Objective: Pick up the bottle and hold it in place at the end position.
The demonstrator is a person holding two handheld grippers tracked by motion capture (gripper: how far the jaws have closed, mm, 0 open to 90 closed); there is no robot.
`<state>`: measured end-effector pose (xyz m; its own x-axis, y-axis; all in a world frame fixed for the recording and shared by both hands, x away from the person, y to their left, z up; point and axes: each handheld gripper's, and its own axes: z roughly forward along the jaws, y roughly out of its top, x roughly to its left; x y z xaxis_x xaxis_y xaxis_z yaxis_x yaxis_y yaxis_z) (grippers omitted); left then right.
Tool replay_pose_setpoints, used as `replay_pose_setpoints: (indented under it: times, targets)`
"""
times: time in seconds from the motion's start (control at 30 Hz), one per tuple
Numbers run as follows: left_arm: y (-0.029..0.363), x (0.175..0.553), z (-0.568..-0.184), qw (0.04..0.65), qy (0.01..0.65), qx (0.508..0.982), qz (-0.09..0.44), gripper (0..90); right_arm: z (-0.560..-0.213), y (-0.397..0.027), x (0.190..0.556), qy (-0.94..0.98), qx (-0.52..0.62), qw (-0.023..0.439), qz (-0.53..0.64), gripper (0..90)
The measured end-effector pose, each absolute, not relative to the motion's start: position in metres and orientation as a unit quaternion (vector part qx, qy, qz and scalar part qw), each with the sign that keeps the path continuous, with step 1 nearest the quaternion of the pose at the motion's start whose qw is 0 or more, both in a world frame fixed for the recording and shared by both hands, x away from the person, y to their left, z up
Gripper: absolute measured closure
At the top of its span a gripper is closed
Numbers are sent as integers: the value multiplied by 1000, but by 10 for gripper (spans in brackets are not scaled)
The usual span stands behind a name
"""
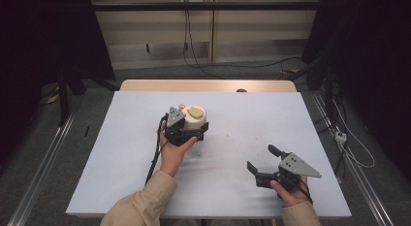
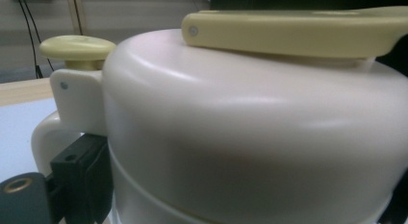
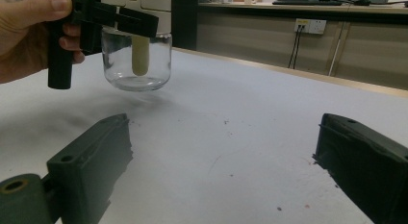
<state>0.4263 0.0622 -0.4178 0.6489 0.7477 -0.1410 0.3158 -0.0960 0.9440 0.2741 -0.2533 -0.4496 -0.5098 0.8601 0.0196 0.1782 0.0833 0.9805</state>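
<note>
A jar (image 1: 195,117) stands left of the table's middle, with a cream lid carrying a yellow lever (image 1: 196,111) and a round yellow knob (image 2: 77,47). In the right gripper view its clear glass body (image 3: 137,65) has a pale stick inside. My left gripper (image 1: 193,129) holds the jar from the near side, one jaw on each flank of the cream lid (image 2: 250,128). I cannot tell whether the glass base touches the table. My right gripper (image 1: 261,157) rests open low at the front right, nothing between its jaws (image 3: 221,156).
A pale grey mat (image 1: 145,177) covers the wooden table (image 1: 208,85), with small dark specks near its middle. Beyond the far edge are a floor, hanging cables (image 1: 189,46) and dark curtains at both sides. A metal rail (image 1: 43,163) runs along the left.
</note>
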Motion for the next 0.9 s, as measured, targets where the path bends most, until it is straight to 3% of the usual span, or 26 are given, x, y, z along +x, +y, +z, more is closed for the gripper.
replay_pose_setpoints:
  times: [0.9]
  targets:
    - [51,437,-423,561,379,709,195,66,-450,-259,269,667,393,310,552,48]
